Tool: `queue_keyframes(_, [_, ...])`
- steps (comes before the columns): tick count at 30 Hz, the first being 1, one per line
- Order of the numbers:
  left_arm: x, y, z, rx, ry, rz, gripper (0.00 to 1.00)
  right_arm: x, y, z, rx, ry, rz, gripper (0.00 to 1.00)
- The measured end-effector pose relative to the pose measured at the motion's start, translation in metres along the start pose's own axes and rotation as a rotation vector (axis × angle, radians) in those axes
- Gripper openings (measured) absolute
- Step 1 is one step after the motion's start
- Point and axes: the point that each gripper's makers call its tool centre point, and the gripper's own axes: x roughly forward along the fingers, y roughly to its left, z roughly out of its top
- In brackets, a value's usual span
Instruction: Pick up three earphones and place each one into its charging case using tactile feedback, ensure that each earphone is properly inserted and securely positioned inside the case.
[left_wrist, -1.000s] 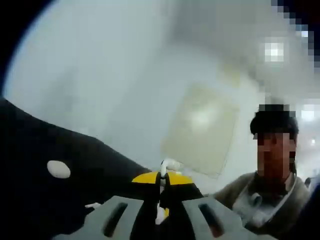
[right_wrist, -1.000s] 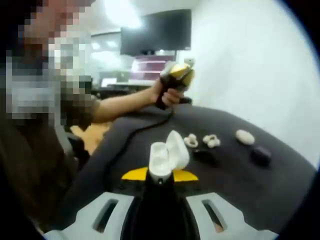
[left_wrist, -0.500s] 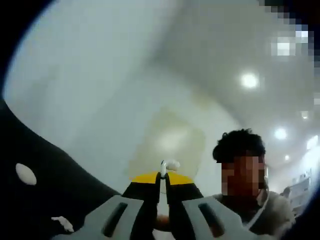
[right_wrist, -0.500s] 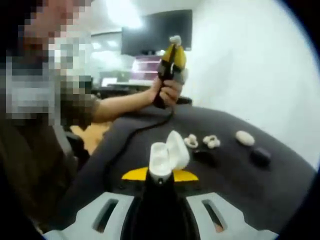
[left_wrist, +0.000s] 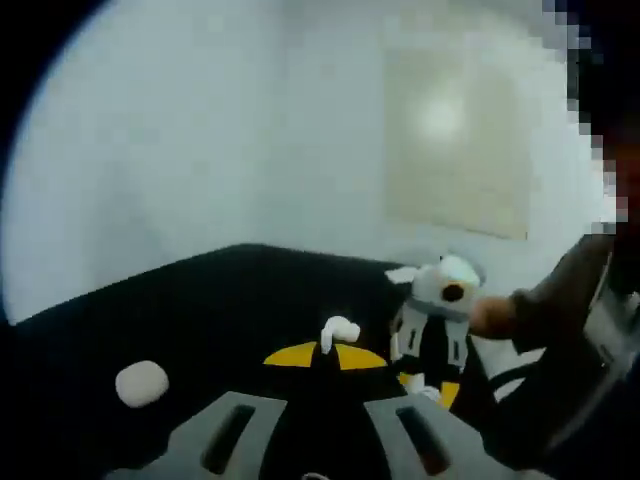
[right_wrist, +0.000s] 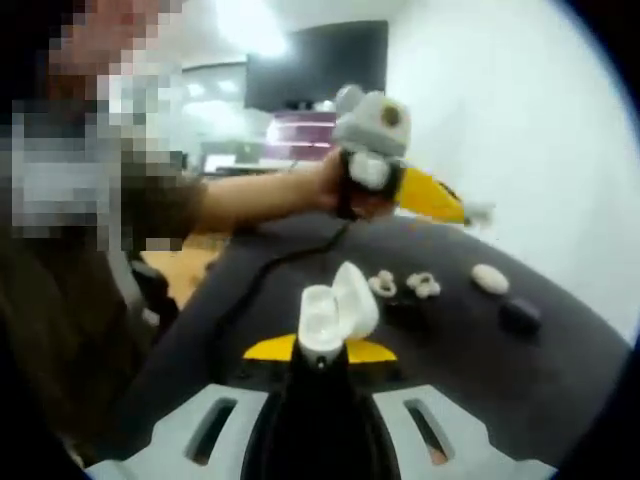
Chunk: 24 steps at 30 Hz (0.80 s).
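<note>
Earphone (left_wrist: 340, 328), white, sits pinched at the closed tips of the left gripper (left_wrist: 326, 352), above the black table (left_wrist: 200, 310). Toward 3 o'clock the right gripper (left_wrist: 437, 330) enters that view. In the right gripper view, the right gripper (right_wrist: 320, 352) is clamped on an open white charging case (right_wrist: 330, 310), lid up. At 1 o'clock lie loose earphones (right_wrist: 405, 284), a white case (right_wrist: 490, 277) and a dark case (right_wrist: 521, 313).

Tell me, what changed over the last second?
The left tool, shut on the small white earphone, swung from pointing up to pointing sideways over the black table. The right tool kept gripping the open white charging case; the things on the table stayed put.
</note>
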Motion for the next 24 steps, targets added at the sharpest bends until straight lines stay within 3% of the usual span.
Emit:
queue_keyframes(3, [0.024,-0.002,-0.013,0.054,0.120,0.001,0.03,0.000,0.000,0.000,-0.005,-0.001,-0.001,0.18])
queue_keyframes(5, [0.035,-0.007,-0.020,0.081,0.160,0.010,0.03,0.000,0.000,0.000,-0.007,-0.001,-0.002,0.18])
queue_keyframes(11, [0.052,-0.020,-0.024,0.064,0.172,-0.008,0.02,-0.001,0.000,0.000,-0.013,-0.002,0.000,0.18])
queue_keyframes(24, [0.066,-0.020,-0.052,0.097,0.322,0.052,0.03,0.001,0.001,0.002,-0.018,-0.003,0.001,0.18])
